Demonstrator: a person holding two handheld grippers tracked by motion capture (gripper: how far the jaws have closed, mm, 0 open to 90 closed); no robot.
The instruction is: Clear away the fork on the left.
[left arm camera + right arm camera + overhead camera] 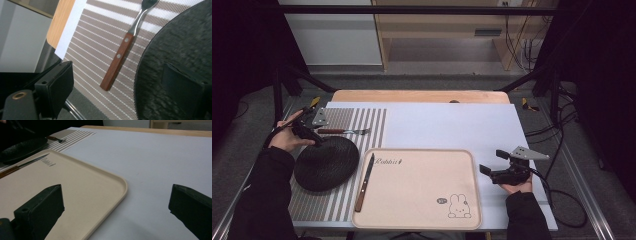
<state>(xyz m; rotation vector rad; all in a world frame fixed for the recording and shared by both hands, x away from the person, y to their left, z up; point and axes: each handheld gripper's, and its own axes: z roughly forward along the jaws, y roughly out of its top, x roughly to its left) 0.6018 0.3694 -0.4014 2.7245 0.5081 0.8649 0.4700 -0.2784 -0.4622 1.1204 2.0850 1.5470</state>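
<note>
The fingers of the left gripper [120, 82] stand wide apart with nothing clamped: one black finger [58, 87] hangs over the outer edge of the striped placemat [100, 32], the other over the black plate [180, 47], and the fork [122, 52] lies on the mat in the gap ahead of them, touched by neither. The fingers of the right gripper [115, 205] are also spread and empty, one finger [42, 207] over the corner of the tray [110, 195], the other over the white table cover [155, 155] beside it.

Taking the tray as the landmark, in the high view it sits nearest the person, at the front middle of the table, with a rabbit drawing in its near right corner. A knife [365, 175] with a wooden handle lies along the tray's left edge, blade pointing away. Just right of the tray the right gripper [494, 162] rests low in the person's right hand [517, 186], jaws turned toward the tray's right rim.

Left of the tray lies the striped placemat [362, 120], and on it the black plate [326, 162], close to the tray's left rim. Beyond the plate, farther back than the tray's far left corner, the fork [343, 131] lies crosswise, wooden handle to the left, tines to the right. The left gripper [306, 131] hovers at the handle end of the fork, over the plate's far edge.
</note>
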